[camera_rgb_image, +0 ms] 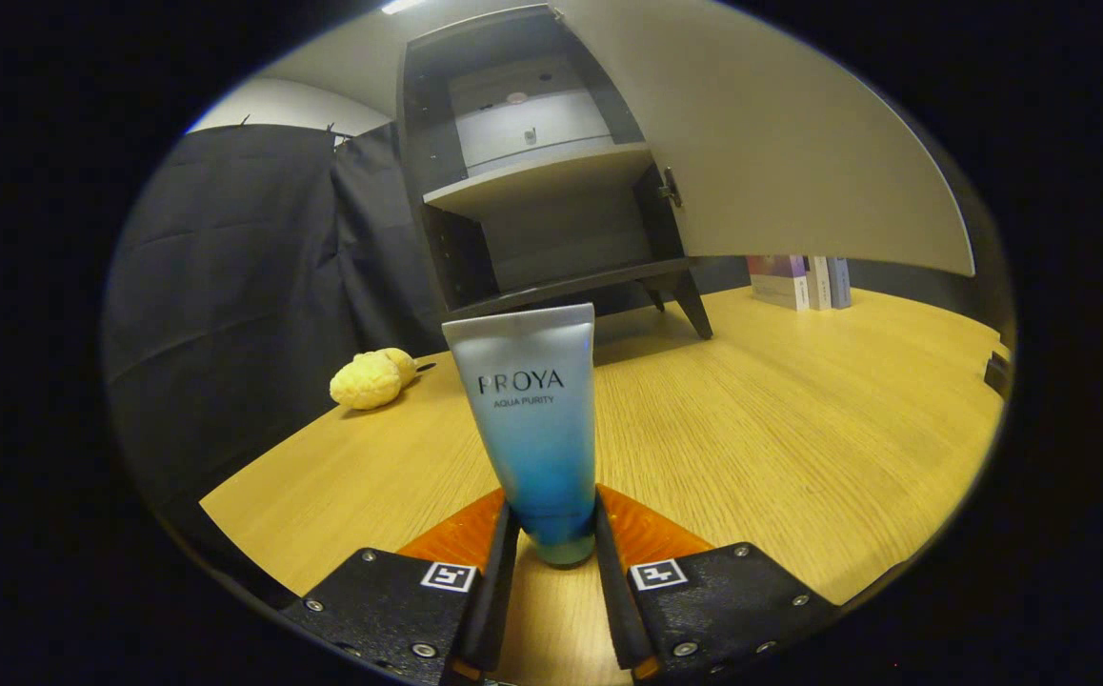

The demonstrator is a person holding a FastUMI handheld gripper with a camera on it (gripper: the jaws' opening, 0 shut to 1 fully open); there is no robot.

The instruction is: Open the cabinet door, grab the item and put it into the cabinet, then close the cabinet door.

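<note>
Low in the middle of the frame the gripper (556, 534) has its two fingers (504, 562) pressed against the lower end of a tube (537, 429), one on each side, so it is clamped on it. The tube stands upright, cap end down between the fingers, its broad flat end up; its body fades from pale silver at the top to blue lower down. Whether the cap rests on the table (799, 429) or hangs just above it I cannot tell. The table is a light wood-grain top that fills the middle and right of the frame. Beyond the tube, in the upper centre, stands the cabinet (437, 143), dark grey and raised on short slanted legs. Its door (780, 152) is swung wide open toward the upper right, a big pale panel hinged on the cabinet's right side. Inside there is a pale shelf (542, 176) across the middle, with an open compartment above it and another below; both look bare from here. To the left of the tube, near the table's left edge, lies a lumpy yellow sponge-like thing (371, 379), well apart from the gripper. In the right of the frame, under the door's lower edge, a few boxes (799, 281) stand side by side on the table. Black cloth (228, 286) hangs along the left.
</note>
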